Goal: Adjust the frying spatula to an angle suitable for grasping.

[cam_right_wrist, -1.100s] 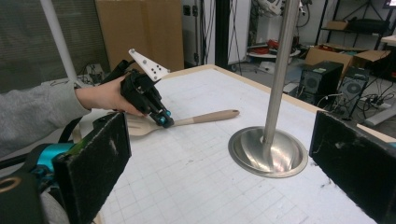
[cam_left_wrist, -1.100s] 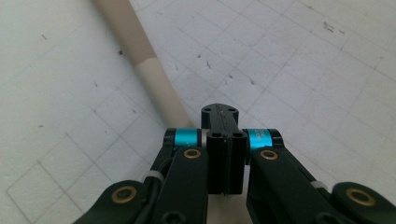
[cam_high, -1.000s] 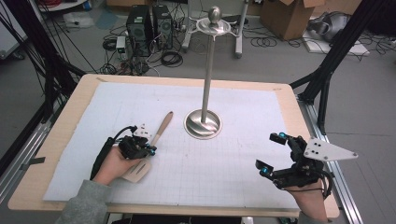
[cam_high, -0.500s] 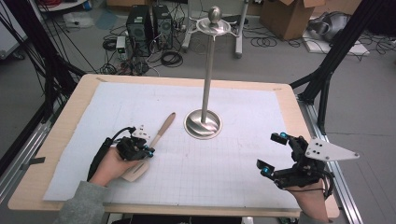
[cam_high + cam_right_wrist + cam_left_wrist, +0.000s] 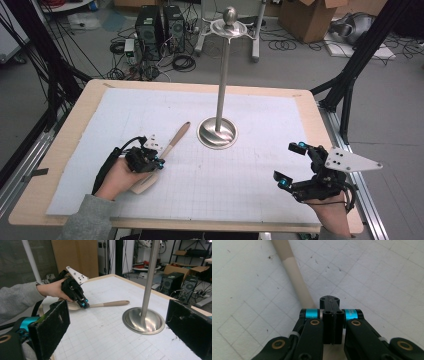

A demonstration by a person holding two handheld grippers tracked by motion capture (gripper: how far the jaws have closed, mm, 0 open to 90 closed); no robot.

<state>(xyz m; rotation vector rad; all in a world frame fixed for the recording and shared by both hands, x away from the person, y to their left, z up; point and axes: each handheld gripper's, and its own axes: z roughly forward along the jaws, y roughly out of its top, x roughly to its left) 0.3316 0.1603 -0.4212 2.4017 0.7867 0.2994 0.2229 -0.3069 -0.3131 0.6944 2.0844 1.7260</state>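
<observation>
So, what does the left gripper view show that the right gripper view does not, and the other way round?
The left gripper view gives the left gripper close up: its jaws are shut and the handle of the wooden spatula passes just beside them. The right gripper view adds the right gripper with its jaws wide open, the steel stand, the hand holding the left gripper, and computer towers behind the table. Both show the wooden spatula lying on the white gridded mat.

Matt wooden spoon [image 5: 170, 147], glossy metal stand [image 5: 218, 133]
</observation>
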